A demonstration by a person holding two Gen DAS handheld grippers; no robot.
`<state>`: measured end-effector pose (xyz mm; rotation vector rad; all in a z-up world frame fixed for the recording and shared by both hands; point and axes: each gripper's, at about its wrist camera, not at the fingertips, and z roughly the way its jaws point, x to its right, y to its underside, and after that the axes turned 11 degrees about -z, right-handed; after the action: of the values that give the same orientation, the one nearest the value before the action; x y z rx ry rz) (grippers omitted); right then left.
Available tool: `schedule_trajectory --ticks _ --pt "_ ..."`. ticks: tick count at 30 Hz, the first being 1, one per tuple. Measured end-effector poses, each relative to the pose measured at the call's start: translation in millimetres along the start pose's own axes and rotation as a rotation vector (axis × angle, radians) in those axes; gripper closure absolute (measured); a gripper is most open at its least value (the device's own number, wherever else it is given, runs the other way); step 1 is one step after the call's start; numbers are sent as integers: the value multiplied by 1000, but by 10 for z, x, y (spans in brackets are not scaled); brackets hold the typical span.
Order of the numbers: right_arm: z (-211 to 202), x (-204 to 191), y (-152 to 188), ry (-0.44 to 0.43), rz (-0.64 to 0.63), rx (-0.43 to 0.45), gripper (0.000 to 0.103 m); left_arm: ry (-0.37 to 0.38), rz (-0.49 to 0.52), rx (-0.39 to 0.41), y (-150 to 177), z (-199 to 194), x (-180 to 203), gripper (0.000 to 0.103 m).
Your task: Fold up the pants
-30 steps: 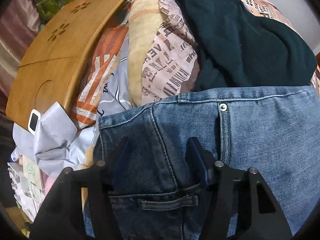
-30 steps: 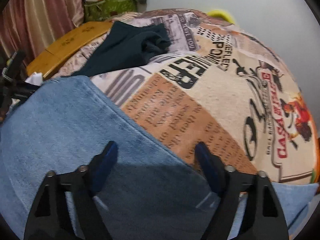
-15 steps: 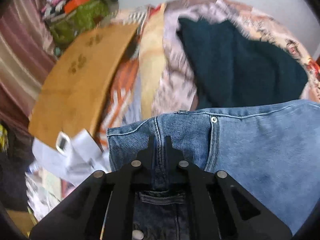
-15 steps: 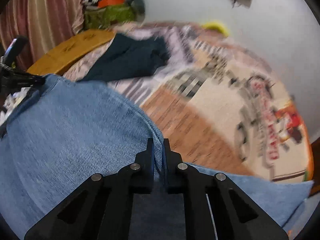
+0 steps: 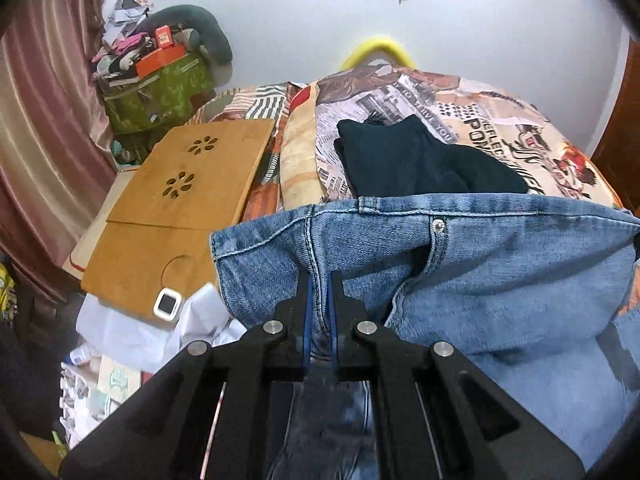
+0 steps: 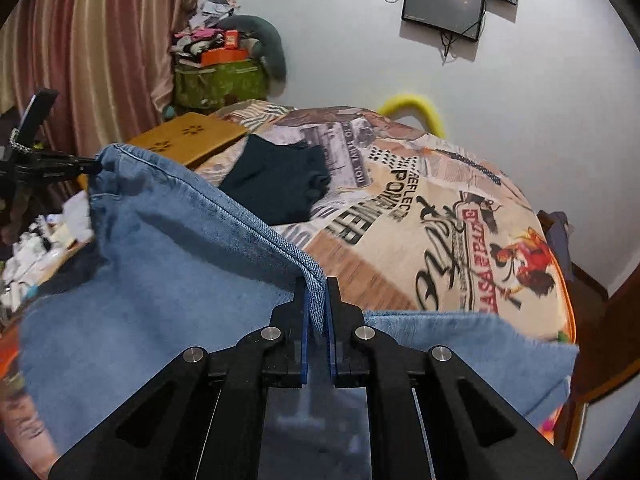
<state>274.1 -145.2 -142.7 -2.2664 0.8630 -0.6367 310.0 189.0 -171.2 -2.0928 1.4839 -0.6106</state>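
Left hand-held gripper point(image 5: 319, 308) is clamped on the jeans' point(image 5: 500, 276) waistband seam; right hand-held gripper point(image 6: 318, 312) pinches their folded edge; jeans hang lifted above the bed point(image 6: 440, 216), near the dark garment point(image 5: 420, 160).

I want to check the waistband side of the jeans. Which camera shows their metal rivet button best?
The left wrist view: the metal rivet button sits sharp and unobstructed on the blue denim jeans. The right wrist view shows only plain denim, no button.

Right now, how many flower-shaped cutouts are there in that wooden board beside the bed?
2: one flower cutout nearer the wall, the other just below it, both on the wooden board. None seem hidden.
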Motion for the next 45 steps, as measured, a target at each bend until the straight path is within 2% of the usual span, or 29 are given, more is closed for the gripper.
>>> schedule_trajectory --ticks 3,9,22,27,32,34,37,39,42,45 --pt "-231 -167 99 -20 3 9 97 5 2 12 219 -227 -78 97" --pt "-482 -482 337 -51 3 -5 97 43 -42 -19 625 -515 -265 97" --pt "-556 -892 898 -118 102 -58 97 30 -57 -137 1501 -592 -374 96" --pt "-600 -917 1023 -145 125 -55 95 6 -40 -162 1644 -635 -393 97" --pt "-830 -827 1048 -181 136 -22 91 25 -44 -119 1588 -928 -421 96" --pt "-906 -729 1041 -134 141 2 86 32 -43 -93 1493 -1052 -396 96" --pt "-939 -455 1024 -29 164 4 71 27 -43 -55 1310 -1154 -319 85" --pt "-927 -258 1021 15 196 1 69 46 -53 -34 1170 -1169 -234 63" --pt "-869 34 1015 57 243 -12 59 55 -44 -1 969 -1134 -50 44" --pt "-765 284 994 80 269 -33 53 55 -26 6 789 -1040 148 36"
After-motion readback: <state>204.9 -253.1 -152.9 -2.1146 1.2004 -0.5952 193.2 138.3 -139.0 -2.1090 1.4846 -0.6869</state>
